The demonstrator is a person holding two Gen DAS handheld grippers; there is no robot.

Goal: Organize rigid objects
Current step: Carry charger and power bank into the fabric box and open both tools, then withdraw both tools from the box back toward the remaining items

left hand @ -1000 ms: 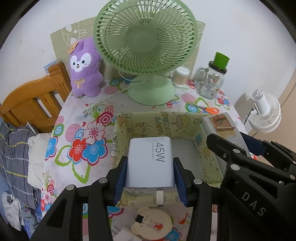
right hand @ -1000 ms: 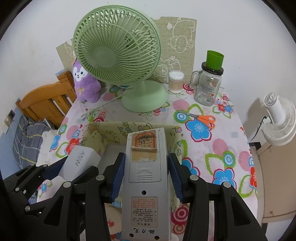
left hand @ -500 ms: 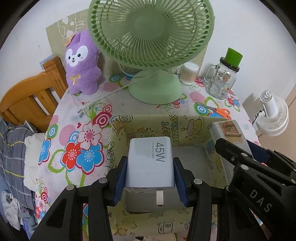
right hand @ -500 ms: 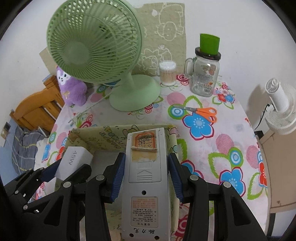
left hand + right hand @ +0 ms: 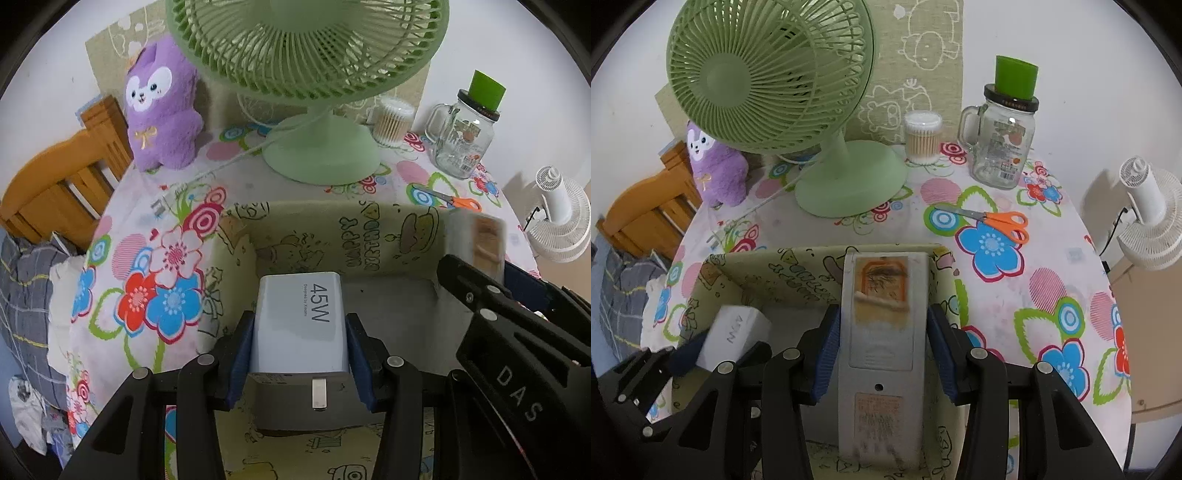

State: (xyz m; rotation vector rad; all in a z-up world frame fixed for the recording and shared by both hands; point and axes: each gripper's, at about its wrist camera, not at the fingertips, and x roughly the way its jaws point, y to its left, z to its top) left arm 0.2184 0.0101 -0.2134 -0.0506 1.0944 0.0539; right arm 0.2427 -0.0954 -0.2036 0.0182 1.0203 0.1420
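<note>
My left gripper [image 5: 299, 354] is shut on a white 45W charger [image 5: 301, 325] and holds it inside the yellow cartoon-print storage box [image 5: 332, 236], over its grey floor. My right gripper [image 5: 882, 354] is shut on a grey remote control [image 5: 882, 332], back side up, and holds it over the right part of the same box [image 5: 757, 273]. The right gripper and the remote [image 5: 476, 240] show blurred at the right of the left wrist view. The charger [image 5: 733, 332] shows at the lower left of the right wrist view.
A green desk fan [image 5: 820, 147], a purple plush toy [image 5: 159, 110], a cotton swab jar [image 5: 921, 136], a glass mug jar with a green lid [image 5: 1001, 144] and orange scissors [image 5: 993, 221] stand behind the box on the flowered tablecloth. A wooden chair [image 5: 55, 192] is at the left, a white fan [image 5: 1145, 218] at the right.
Both grippers have moved forward and down with their objects, from in front of the box's near wall to inside the box. Both stay shut.
</note>
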